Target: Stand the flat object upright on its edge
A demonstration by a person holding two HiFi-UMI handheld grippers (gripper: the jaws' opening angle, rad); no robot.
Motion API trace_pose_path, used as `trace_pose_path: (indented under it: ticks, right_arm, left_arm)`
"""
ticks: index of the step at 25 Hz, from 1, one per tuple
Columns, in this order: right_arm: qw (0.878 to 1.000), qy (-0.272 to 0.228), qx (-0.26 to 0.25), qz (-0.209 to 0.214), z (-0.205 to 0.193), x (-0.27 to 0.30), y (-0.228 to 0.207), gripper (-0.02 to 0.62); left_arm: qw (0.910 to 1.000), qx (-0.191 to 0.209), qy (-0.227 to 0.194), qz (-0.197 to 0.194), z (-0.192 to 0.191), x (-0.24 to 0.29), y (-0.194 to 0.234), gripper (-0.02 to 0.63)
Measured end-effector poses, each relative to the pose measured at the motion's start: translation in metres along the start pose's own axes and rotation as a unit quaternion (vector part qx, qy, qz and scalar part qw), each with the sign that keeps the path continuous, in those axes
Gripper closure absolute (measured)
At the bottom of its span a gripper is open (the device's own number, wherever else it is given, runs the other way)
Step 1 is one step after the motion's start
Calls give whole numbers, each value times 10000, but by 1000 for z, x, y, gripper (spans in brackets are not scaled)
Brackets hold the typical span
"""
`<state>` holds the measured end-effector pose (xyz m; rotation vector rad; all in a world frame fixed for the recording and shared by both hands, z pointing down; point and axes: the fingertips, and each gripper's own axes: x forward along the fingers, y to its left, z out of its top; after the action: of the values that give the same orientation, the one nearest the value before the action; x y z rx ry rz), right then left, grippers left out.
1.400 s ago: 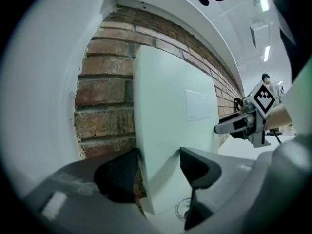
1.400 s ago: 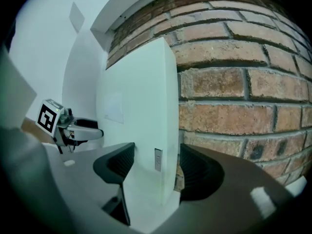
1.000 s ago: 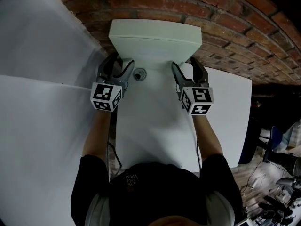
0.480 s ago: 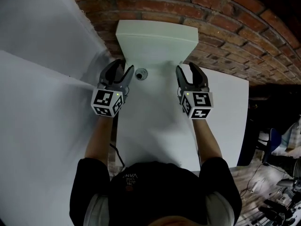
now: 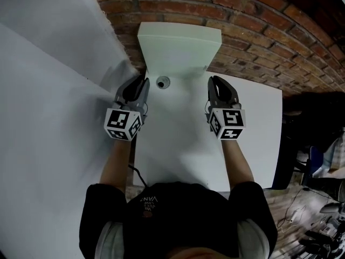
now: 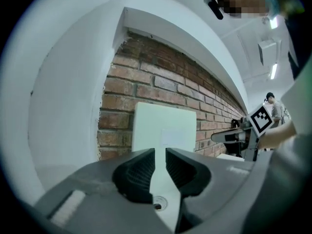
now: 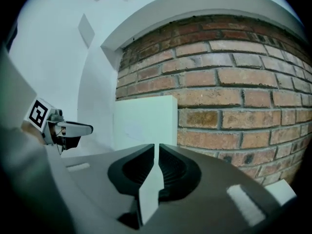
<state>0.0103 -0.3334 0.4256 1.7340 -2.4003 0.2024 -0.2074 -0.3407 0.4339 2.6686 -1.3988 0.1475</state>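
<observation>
The flat object is a pale white panel point(image 5: 179, 47) that stands upright at the back of the white table point(image 5: 178, 144), against the brick wall. It shows ahead of both sets of jaws as the panel point(image 6: 164, 128) and the panel point(image 7: 145, 123). My left gripper point(image 5: 141, 85) is short of its left lower corner. Its jaws are closing, a narrow gap remains, and nothing is between them. My right gripper point(image 5: 214, 82) is short of the right lower corner. Its jaws are closing to a hairline slit and are empty. Neither gripper touches the panel.
A small round fitting point(image 5: 163, 82) is set in the table between the grippers, just in front of the panel. White slabs point(image 5: 48, 117) lie to the left, another white board point(image 5: 259, 128) to the right. The brick wall point(image 5: 259, 31) closes the back.
Both grippers' jaws have gone from wide open to nearly closed. The hands have stayed about where they were in front of the panel.
</observation>
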Motion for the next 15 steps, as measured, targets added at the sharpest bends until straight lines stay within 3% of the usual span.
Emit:
trace_pose_path:
  ticks: [6,15]
  right_arm:
    - [10000,-60,6,14,7,-24,10,592]
    - [9998,-213,27,-3,16,-59,26,594]
  left_arm:
    - [9998,26,-179,13,16,-21,-14,606]
    - [9996,43,-249,-90,23,-59,-32,606]
